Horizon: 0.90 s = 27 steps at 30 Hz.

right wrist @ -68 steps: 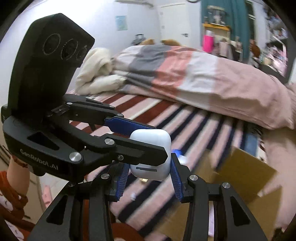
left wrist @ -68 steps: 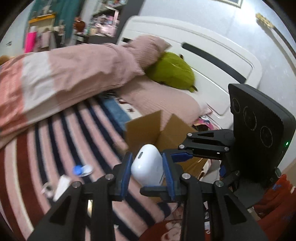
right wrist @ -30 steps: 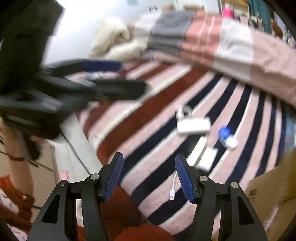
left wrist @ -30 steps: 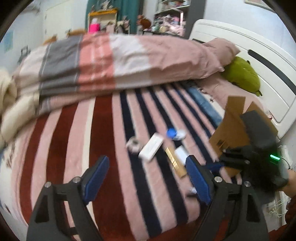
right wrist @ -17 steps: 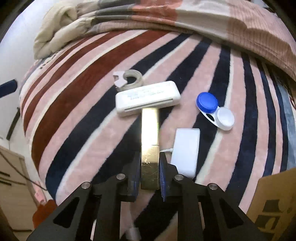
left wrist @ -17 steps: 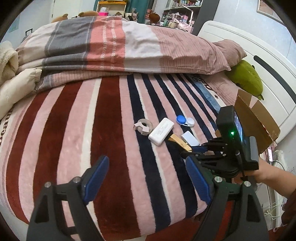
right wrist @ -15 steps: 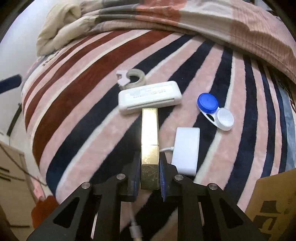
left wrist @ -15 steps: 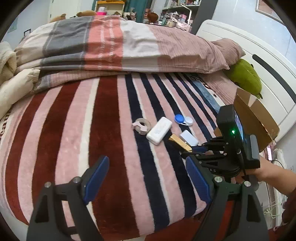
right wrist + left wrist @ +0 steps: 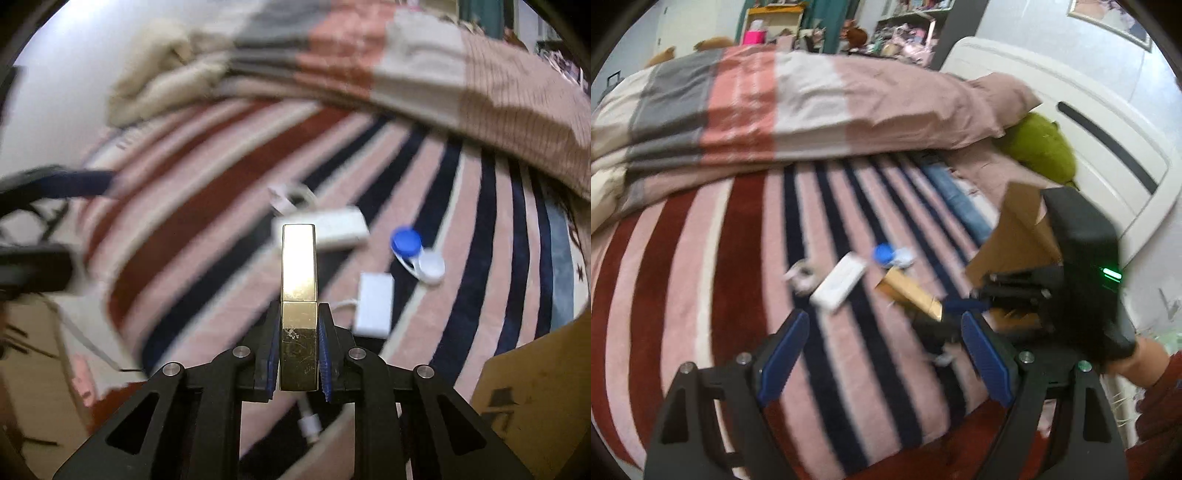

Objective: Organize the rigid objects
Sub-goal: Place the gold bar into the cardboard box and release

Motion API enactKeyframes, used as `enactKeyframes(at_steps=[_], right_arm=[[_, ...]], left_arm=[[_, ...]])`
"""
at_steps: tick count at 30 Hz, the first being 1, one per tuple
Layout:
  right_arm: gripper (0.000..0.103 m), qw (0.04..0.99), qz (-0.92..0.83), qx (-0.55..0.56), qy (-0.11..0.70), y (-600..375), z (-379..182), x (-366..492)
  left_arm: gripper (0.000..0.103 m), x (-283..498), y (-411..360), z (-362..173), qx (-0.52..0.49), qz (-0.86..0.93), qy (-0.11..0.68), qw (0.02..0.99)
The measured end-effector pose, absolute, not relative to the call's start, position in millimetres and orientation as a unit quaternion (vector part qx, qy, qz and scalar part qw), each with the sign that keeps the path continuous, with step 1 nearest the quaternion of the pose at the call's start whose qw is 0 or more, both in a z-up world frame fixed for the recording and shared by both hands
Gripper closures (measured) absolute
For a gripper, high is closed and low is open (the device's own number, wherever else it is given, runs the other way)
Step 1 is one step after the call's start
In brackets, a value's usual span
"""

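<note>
A shiny gold rectangular metal bar point(image 9: 298, 306) sticks out lengthwise, clear of the striped blanket point(image 9: 207, 206), scuffed at its near end; a flat white plastic box point(image 9: 332, 227), a small white rectangular adapter point(image 9: 373, 304) with a cable, a blue-and-white contact lens case point(image 9: 417, 254) and a pale tape ring point(image 9: 291, 195) lie close together on the stripes. A brown cardboard box point(image 9: 1015, 236) stands open at the bed's edge.

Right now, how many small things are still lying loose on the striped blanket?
4: a tape roll, a white case beside it, a blue-capped lens case to the right, and a white charger nearest the tongs. More may be hidden.

Black hand-held gripper point(image 9: 298, 363), blue pads point(image 9: 781, 356), silver screws.
</note>
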State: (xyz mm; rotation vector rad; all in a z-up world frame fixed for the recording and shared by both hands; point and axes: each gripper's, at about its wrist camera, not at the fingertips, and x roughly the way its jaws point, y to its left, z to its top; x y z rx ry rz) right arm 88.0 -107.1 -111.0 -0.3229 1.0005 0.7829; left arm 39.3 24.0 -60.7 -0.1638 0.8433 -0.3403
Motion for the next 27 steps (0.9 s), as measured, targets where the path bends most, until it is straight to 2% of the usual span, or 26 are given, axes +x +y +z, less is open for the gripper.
enactKeyframes(at_steps=[1,3,5,7,10,17,26,27], right_arm=[[0.090,0.793,0.378,-0.141,0.456,-110,-96,81],[0.090,0.797,0.398,-0.131,0.434,-117,-68,69],[0.090,0.802,0.415,-0.123,0.412,-125,-40,57],[0.090,0.807,0.424,-0.115,0.395,-135,-17,50],[0.090,0.819,0.419,-0.107,0.376,-159,5,47],[0.090,0.842,0.376,-0.077,0.379,-235,17,65],[0.090,0.839,0.309,-0.055,0.444,-312,-7,97],[0.090,0.838,0.304,-0.058,0.451,-314,-12,100]], left_arm=[[0.021,42,18,-54,-0.078,-0.171,0.402,0.896],[0.030,49,5,-40,-0.082,-0.192,0.394,0.895],[0.050,55,-10,-25,-0.085,-0.222,0.385,0.892],[0.062,59,-25,-11,-0.081,-0.243,0.376,0.891],[0.068,68,-53,6,-0.070,-0.265,0.364,0.890],[0.070,103,-140,19,-0.024,-0.315,0.380,0.869],[0.069,143,-216,-17,0.014,-0.343,0.450,0.825],[0.066,146,-220,-20,0.025,-0.330,0.456,0.826]])
